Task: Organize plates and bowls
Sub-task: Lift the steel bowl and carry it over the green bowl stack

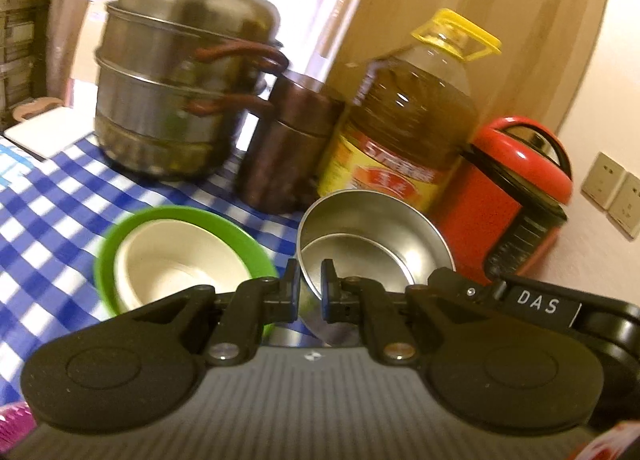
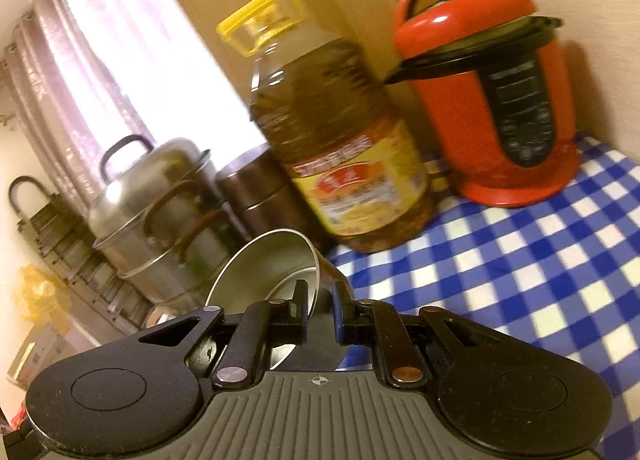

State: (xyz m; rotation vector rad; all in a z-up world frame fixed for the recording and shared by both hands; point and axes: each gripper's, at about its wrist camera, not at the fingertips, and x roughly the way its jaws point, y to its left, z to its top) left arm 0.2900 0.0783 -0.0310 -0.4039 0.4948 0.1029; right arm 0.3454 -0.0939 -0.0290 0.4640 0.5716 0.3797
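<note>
My left gripper (image 1: pixel 311 287) is shut on the near rim of a steel bowl (image 1: pixel 372 236), which is tilted with its mouth towards me. To its left, a cream bowl (image 1: pixel 176 256) sits inside a green bowl (image 1: pixel 120 238) on the checked cloth. My right gripper (image 2: pixel 320 302) is shut on the rim of a steel bowl (image 2: pixel 264 264), tilted on its side with its mouth facing left. I cannot tell whether both views show the same steel bowl.
A steel steamer pot (image 1: pixel 180 71), a brown canister (image 1: pixel 288 147), an oil bottle (image 1: pixel 404 119) and a red pressure cooker (image 1: pixel 508 199) line the back of the blue-and-white checked table (image 2: pixel 520 260). A wooden board leans behind them. Wall sockets (image 1: pixel 612 187) are at the right.
</note>
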